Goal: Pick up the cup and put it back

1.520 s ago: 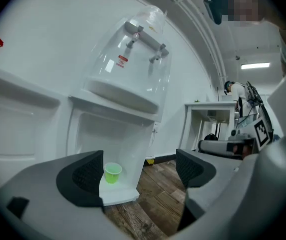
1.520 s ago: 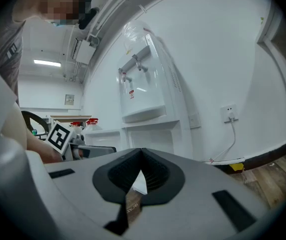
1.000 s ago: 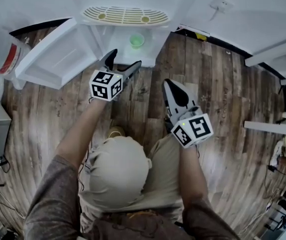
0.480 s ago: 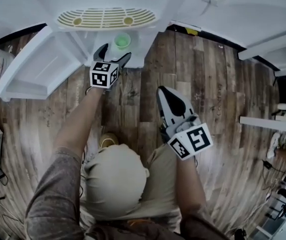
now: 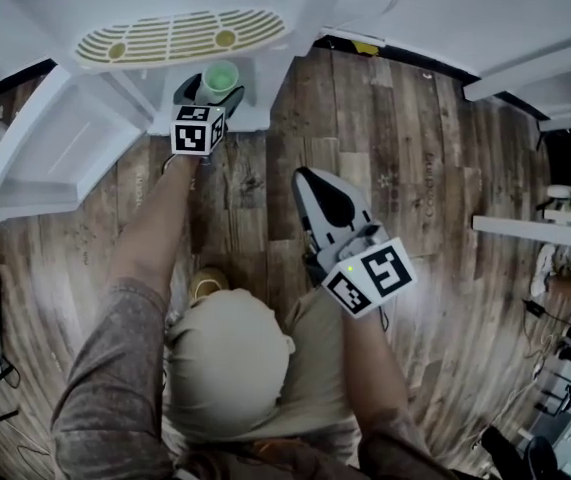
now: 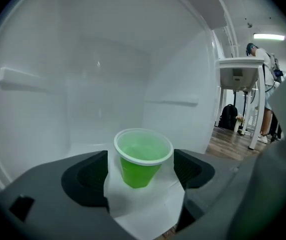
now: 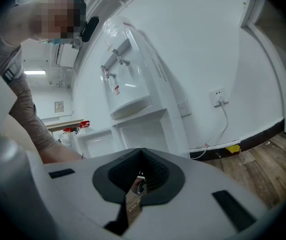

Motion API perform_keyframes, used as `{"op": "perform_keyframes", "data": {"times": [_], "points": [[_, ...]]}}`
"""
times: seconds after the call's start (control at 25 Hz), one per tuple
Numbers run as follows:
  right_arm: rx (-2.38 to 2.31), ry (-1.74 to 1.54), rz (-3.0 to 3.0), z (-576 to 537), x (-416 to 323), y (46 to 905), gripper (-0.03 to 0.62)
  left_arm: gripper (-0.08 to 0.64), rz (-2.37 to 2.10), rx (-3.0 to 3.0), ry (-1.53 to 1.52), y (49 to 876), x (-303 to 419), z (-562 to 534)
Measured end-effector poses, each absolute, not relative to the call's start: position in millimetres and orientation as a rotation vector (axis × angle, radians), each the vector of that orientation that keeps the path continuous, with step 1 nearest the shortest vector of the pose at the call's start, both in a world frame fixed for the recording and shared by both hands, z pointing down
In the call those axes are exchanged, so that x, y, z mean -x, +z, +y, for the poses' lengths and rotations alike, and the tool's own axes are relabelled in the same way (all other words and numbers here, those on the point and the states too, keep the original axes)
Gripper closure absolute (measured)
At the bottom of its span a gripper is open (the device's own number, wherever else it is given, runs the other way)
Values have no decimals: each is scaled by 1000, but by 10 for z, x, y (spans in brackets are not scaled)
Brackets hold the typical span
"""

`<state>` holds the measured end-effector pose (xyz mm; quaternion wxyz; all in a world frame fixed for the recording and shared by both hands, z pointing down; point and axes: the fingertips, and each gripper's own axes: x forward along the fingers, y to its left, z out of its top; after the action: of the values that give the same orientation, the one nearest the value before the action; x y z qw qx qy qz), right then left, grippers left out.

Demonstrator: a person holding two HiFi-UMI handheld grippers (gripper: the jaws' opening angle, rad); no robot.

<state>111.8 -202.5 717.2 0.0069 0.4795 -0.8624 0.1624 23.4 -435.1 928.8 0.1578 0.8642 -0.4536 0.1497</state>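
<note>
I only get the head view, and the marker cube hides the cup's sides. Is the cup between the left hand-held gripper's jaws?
Observer: Yes. The green cup stands upright between the jaws of the left hand-held gripper. The jaws are closing, with a gap on each side of the cup.
Operator: What is it standing on?
Observer: The white compartment floor, near its front edge.
Operator: And the other one?
Observer: The right hand-held gripper has its jaws together and is away from the cup.
</note>
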Motion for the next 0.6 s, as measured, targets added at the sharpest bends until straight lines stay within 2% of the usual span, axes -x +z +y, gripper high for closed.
{"op": "perform_keyframes", "data": {"times": [0.36,0.6], "points": [[-1503,553,-2660,-2068,-1164,7317,591,244,-1334,-2456,415,9270,-256,-4416],[-1496,551,-2654,-2080,-1160,7345,591,259,-1353,-2458,407,9187,-215,-4410]]}}
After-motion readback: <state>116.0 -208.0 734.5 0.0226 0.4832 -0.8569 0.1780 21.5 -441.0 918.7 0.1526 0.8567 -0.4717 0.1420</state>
